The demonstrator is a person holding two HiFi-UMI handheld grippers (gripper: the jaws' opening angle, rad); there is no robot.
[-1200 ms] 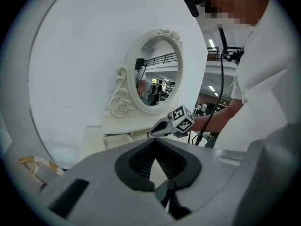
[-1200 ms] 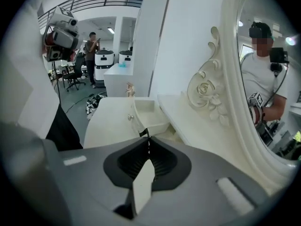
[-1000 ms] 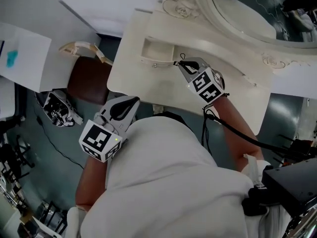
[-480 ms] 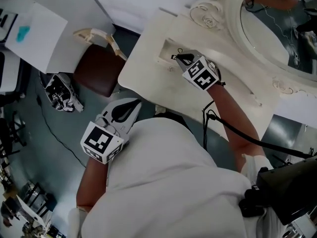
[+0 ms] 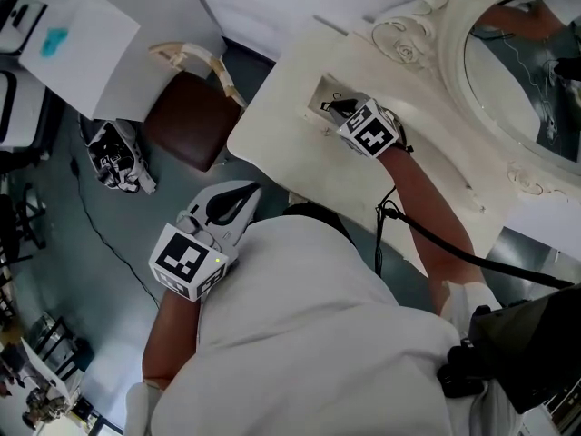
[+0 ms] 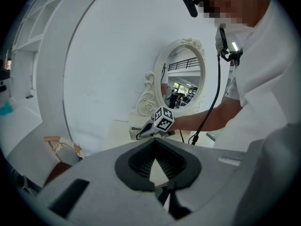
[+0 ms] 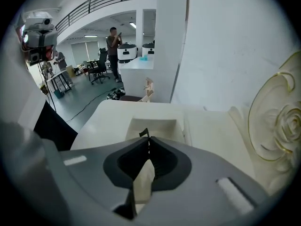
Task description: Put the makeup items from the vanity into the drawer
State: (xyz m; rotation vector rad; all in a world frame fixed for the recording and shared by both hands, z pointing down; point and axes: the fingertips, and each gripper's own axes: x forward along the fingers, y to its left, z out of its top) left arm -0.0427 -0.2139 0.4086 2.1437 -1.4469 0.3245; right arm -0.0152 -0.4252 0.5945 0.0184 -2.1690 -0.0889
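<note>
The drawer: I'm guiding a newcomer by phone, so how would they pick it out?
Find the cream vanity under the oval mirror. At its end nearest the brown chair, the drawer is the only open rectangular hollow, beside the right hand-held gripper.

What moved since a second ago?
The right gripper moved across the vanity top until its tips reached the open compartment. Its jaws stayed shut on a small dark thing, too small to name. The left gripper stayed by the person's body, jaws shut.
</note>
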